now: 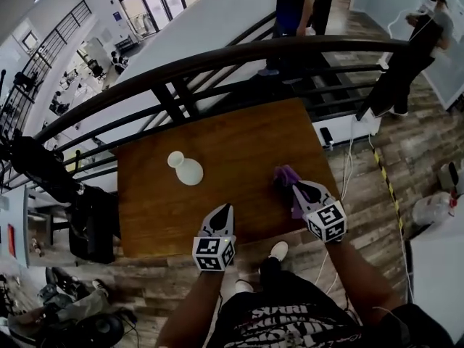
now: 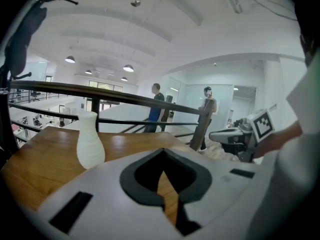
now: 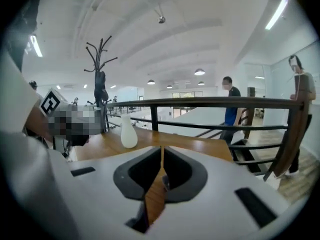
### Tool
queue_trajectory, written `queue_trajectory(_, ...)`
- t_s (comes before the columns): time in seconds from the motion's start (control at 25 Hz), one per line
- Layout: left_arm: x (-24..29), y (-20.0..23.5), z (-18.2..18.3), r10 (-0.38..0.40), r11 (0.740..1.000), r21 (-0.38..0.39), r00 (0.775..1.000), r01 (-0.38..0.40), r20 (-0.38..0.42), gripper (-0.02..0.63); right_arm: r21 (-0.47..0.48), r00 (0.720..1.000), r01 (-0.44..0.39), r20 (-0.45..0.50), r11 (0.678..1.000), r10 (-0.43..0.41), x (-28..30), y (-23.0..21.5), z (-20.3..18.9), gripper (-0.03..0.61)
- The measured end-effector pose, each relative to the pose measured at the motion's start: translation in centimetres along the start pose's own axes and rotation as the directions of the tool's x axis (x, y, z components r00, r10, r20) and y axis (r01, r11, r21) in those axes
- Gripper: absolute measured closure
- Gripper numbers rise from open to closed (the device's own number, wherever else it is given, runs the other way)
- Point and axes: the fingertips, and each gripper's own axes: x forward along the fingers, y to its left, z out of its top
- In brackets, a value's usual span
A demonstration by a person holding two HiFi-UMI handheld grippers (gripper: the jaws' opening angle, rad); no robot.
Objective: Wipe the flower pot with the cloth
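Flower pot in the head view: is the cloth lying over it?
No, the flower pot stands bare on the table; the cloth is apart from it, at the right gripper.

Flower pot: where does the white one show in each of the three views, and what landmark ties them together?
Head view: flower pot on the table, left of centre.
Left gripper view: left of centre, upright on the table.
Right gripper view: left of centre, upright, farther off.
Shared landmark: the dark railing behind the table, in all three views.
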Motion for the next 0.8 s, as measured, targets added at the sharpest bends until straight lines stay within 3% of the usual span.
queue_trajectory(0.16, -6.2, 0.2, 1.3, 0.03, 0.998, 0.047, 0.992, -0.036, 0.125, 0.615, 0.011, 0.992, -0.031, 0.124, 0.999, 0.029, -2.7, 6.1, 2.0, 0.58)
queue_trajectory(0.36, -12.9, -0.2, 0.6, 0.035, 0.999, 0.006, 0.973, -0.037, 0.227, 0.615, -0.013, 0.99, -0.022, 0.136, 1.0, 0.024, -7.0, 12.7, 1.2, 0.58)
queue_trajectory(0.8, -22.1, -2.5, -3.7, 0.003, 1.0, -0.026, 0.975, 0.003, 0.221, 0.615, 0.003, 0.99, -0.035, 0.133, 0.999, 0.035, -13.6, 21.8, 0.1, 0.58)
